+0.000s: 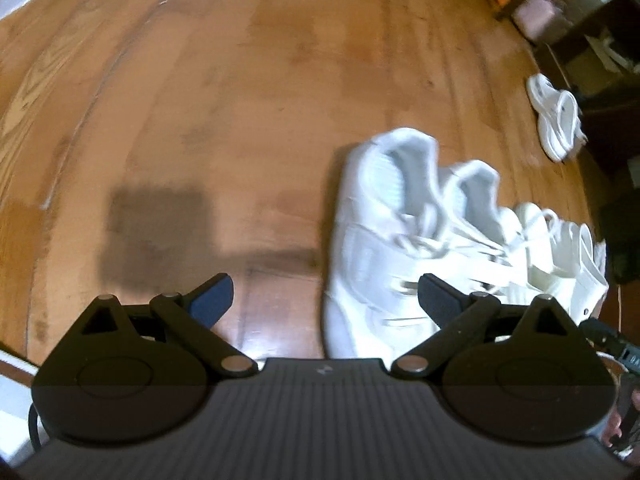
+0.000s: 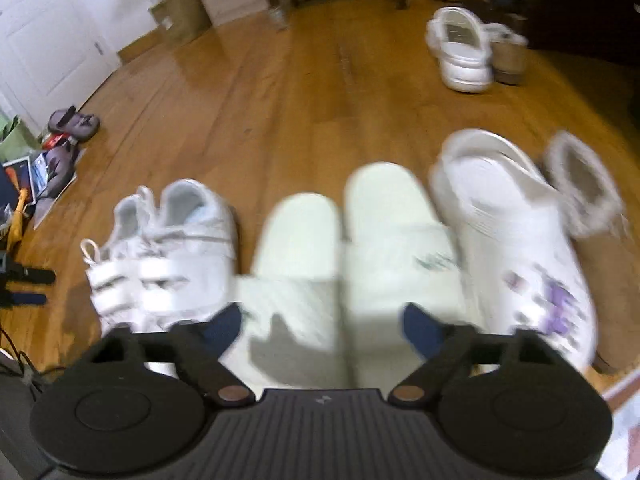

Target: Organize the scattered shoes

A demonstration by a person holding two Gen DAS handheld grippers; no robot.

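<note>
In the right wrist view a row of shoes lies on the wooden floor. From left to right it holds white strapped sneakers (image 2: 168,248), pale green slippers (image 2: 348,248), a white clog with purple charms (image 2: 512,240) and a tan fur-lined slipper (image 2: 592,220). My right gripper (image 2: 322,328) hovers over the green slippers with its jaws apart, and its pads press on nothing. In the left wrist view my left gripper (image 1: 326,296) is open above bare floor, with nothing between its fingers. The white sneakers (image 1: 400,232) lie just to its right. A second white clog (image 2: 460,52) and a tan slipper (image 2: 508,56) lie farther off.
Grey sandals (image 2: 74,122) and a pile of papers and bags (image 2: 36,172) lie by the white door at the left. Cardboard boxes (image 2: 180,20) stand against the far wall, and dark furniture (image 1: 600,80) lines the right side. A far white clog (image 1: 556,116) lies near that furniture.
</note>
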